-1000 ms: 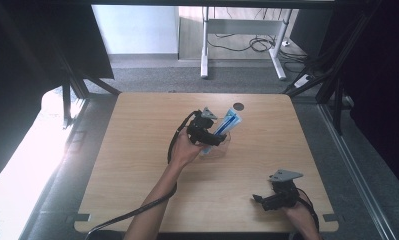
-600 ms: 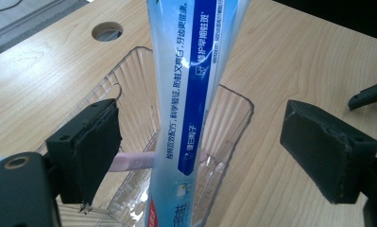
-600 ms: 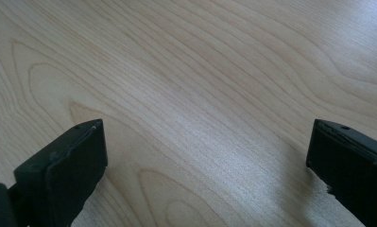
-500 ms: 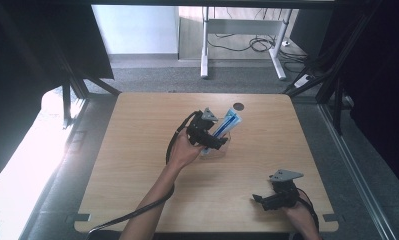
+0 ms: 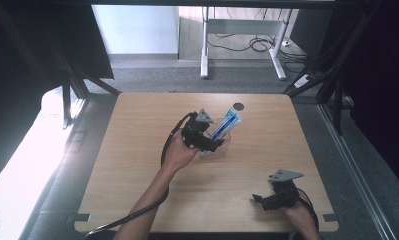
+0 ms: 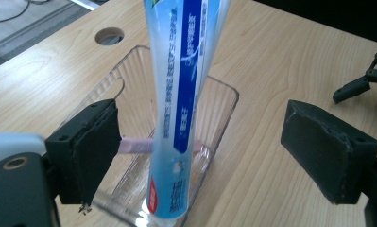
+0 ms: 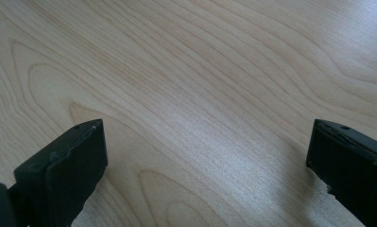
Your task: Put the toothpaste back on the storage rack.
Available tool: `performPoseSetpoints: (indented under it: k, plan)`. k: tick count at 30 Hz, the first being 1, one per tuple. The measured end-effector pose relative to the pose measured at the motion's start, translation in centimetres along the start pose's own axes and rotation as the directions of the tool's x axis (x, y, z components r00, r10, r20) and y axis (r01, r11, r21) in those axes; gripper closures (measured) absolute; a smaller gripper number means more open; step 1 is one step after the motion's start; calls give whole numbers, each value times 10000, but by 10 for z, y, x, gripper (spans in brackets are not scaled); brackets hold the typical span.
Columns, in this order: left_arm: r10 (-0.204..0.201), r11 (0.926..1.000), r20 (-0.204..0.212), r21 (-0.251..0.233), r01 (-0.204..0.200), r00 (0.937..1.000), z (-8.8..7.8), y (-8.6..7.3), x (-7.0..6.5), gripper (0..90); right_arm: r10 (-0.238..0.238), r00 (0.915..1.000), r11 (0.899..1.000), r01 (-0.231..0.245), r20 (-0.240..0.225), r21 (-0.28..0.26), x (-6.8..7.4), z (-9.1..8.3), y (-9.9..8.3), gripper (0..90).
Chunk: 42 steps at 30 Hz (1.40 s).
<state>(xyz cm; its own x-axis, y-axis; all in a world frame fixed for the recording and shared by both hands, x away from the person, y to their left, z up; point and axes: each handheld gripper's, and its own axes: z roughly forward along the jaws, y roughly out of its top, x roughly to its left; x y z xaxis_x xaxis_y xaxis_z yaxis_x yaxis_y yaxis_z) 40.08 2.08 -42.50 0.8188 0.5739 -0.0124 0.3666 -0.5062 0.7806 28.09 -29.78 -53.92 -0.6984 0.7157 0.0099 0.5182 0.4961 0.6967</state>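
1. Nearest the person, the right gripper [image 5: 277, 197] sits low over the wooden table [image 5: 137, 200] at the near right corner; its jaws stand released and wide apart with bare wood grain between them, nothing held; the hand [image 5: 299, 215] behind it rests close to the table edge, which reads as a parked, waiting pose well apart from the work.

2. Farther in, the left gripper [image 6: 200, 151] reaches forward from an outstretched forearm, the left hand [image 5: 179, 152] wrapped round its body; its jaws are released, one each side of the toothpaste tube [image 6: 181, 118] with a clear gap on both sides, so nothing is grasped.

3. Between those jaws the tube stands on its cap end in the clear plastic tray [image 6: 224, 101], leaning away toward the far rim; the tray wall probably props it, which would explain why it stays up unheld.

4. Behind the tube, low in the tray, lies a thin pink item [image 6: 134, 144]; what it is, I cannot tell.

5. Beyond the tray, a round hole [image 6: 109, 35] pierces the tabletop.
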Motion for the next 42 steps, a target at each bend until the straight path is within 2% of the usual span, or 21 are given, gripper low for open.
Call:
performPoseSetpoints:
  k: [15,29,36,42]
  plan:
    - [-353,9994,-176,-28,352,9992,-16,-26,1,130,-22,10000,10000,22,47,-75,1,-1,1,0]
    - [-507,9987,-269,-30,507,9984,-35,-51,0,131,-61,10000,10000,61,35,6,2,1,1,0]
    - [-458,9990,-357,-33,457,9983,-47,-63,-1,131,-42,10000,10000,42,27,46,3,1,1,0]
    - [-602,9981,-415,-121,597,9973,-56,-77,-3,132,-58,10000,9999,58,4,95,4,2,1,0]
